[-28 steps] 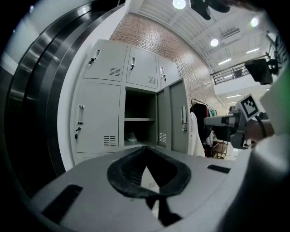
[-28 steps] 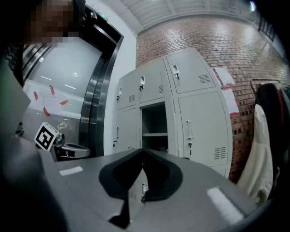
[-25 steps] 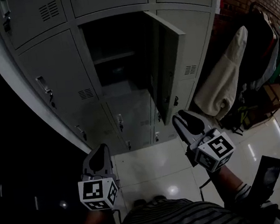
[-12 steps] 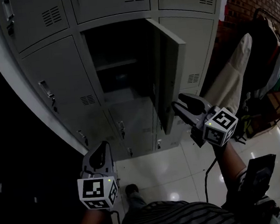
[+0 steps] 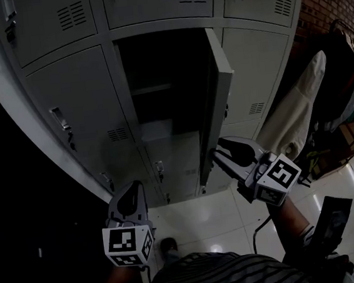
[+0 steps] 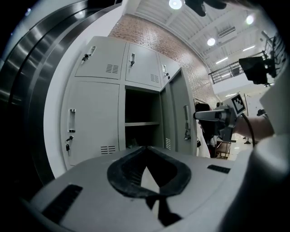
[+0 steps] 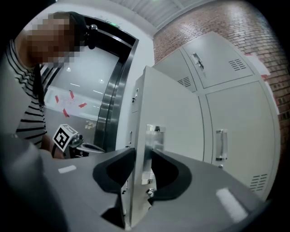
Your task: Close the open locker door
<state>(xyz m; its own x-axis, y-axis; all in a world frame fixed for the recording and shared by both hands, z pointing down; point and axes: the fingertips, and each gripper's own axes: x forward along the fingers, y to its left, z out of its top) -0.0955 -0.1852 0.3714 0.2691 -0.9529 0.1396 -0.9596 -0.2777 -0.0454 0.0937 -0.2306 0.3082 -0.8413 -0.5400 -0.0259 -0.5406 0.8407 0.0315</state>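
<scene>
The grey locker bank has one open compartment [image 5: 159, 89] with a shelf inside. Its door [image 5: 218, 83] swings out toward me, edge-on in the head view. My right gripper [image 5: 216, 155] is at the door's lower free edge. In the right gripper view the door [image 7: 172, 118] edge and its metal latch plate [image 7: 154, 136] stand between the closing jaws of the right gripper [image 7: 141, 154], whose pads look to touch both faces. My left gripper [image 5: 133, 187] hangs low to the left, away from the lockers. The left gripper [image 6: 145, 149] is shut and empty.
Closed locker doors [image 5: 79, 110] surround the open one. A white covered object [image 5: 293, 113] and a rack of bags [image 5: 347, 88] stand to the right. A dark curved steel frame [image 5: 13, 142] borders the left. Glossy floor tiles [image 5: 203, 210] lie below, with my foot [image 5: 169, 245] on them.
My right gripper rose from the floor area to the door's lower edge and now straddles it. The view moved closer to the lockers. The left gripper stayed put.
</scene>
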